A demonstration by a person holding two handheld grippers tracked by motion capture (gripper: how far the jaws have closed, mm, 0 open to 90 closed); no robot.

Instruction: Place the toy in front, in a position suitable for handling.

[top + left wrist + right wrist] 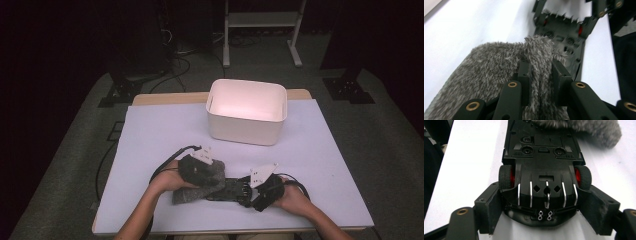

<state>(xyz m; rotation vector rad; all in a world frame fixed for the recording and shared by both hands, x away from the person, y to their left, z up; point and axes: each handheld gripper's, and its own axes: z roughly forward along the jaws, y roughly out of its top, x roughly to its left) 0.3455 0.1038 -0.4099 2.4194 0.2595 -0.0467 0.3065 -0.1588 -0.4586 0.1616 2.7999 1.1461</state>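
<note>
Two grippers are engaged at the near edge of the table (pixel 150 130), each on a separate item. At left, the left gripper (pixel 207 172) has its jaws pinched tight on a fold of the grey fluffy cloth (pixel 499 65), which lies on the table and drapes over one end of the toy car (pixel 541 162). At centre, the car lies upside down, underside and red-hubbed wheels exposed, between the two hands. At right, the right gripper (pixel 546 207) clamps the car's other end across its width, pads pressing both flanks, holding it steady on the surface. Assessment: the wiping step is in hand, car braced while the cloth works its underside. The next move calls for drawing the cloth along the chassis toward the held end, grip unrelaxed. The white bin (pixel 247 111) stands well behind, untouched.
</note>
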